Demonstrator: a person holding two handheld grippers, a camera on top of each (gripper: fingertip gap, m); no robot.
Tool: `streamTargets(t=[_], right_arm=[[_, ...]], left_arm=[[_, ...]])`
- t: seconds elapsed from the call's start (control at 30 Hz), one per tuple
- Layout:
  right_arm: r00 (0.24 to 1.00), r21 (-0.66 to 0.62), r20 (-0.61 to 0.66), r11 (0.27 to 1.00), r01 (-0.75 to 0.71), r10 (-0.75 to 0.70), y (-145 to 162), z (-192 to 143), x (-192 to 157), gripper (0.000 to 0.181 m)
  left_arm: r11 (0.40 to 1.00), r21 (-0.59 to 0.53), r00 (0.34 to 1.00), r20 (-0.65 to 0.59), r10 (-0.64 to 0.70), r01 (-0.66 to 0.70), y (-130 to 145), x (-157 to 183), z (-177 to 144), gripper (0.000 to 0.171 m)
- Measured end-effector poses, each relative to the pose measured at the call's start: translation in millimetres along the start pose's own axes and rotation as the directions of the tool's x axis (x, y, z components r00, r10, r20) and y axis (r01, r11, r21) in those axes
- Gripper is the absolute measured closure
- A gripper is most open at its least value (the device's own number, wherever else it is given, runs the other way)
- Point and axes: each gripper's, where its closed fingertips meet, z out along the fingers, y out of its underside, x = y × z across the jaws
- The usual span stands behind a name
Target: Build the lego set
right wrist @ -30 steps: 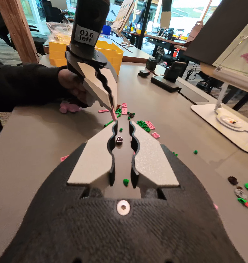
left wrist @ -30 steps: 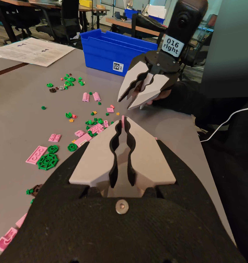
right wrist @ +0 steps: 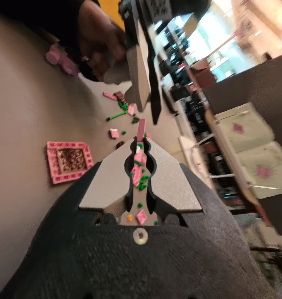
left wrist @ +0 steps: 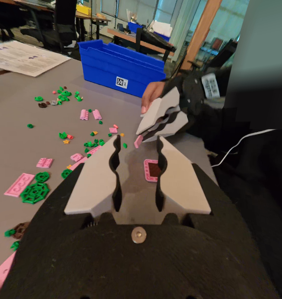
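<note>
- Our right gripper pinches a small pink plate at its very tips, the plate's long axis running out past the fingers.
- Our left gripper is spread wide and holds nothing.
- The pink-bordered brown base lies flat on the grey table, below the left gripper's fingers.
- From the plate, the base lies down and toward us; the right gripper is the one to carry it there, we judge.
- Loose pink and green pieces are scattered further left.
</note>
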Motion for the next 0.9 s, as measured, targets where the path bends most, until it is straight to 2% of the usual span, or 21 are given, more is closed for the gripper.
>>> streamTargets(t=[0.07, 0.13, 0.23, 0.4, 0.67, 0.9], right_arm=[[0.979, -0.056, 0.158, 0.991, -0.118, 0.126, 16, -6, -13, 0.175], [0.914, -0.078, 0.321, 0.969, -0.236, 0.248, 20, -13, -30, 0.175], [0.839, -0.118, 0.443, 0.949, -0.293, 0.315, 21, -19, -47, 0.175], [0.791, -0.136, 0.52, 0.946, -0.294, 0.321, 17, -22, -63, 0.175], [0.76, -0.198, 0.549, 0.937, -0.287, 0.348, 27, -21, -74, 0.174], [0.78, -0.212, 0.511, 0.933, -0.292, 0.361, 32, -16, -71, 0.17]], left_arm=[[0.993, -0.05, 0.994, 0.008, 0.112, -0.111, 8, 6, 4, 0.127], [0.972, -0.116, 0.979, -0.026, 0.203, -0.205, 22, 15, 10, 0.132], [0.924, -0.223, 0.95, -0.097, 0.297, -0.312, 46, 29, 18, 0.132], [0.859, -0.354, 0.929, -0.142, 0.341, -0.369, 74, 32, 25, 0.119], [0.85, -0.379, 0.93, -0.142, 0.338, -0.367, 78, 31, 26, 0.122], [0.835, -0.404, 0.927, -0.142, 0.347, -0.374, 83, 30, 27, 0.128]])
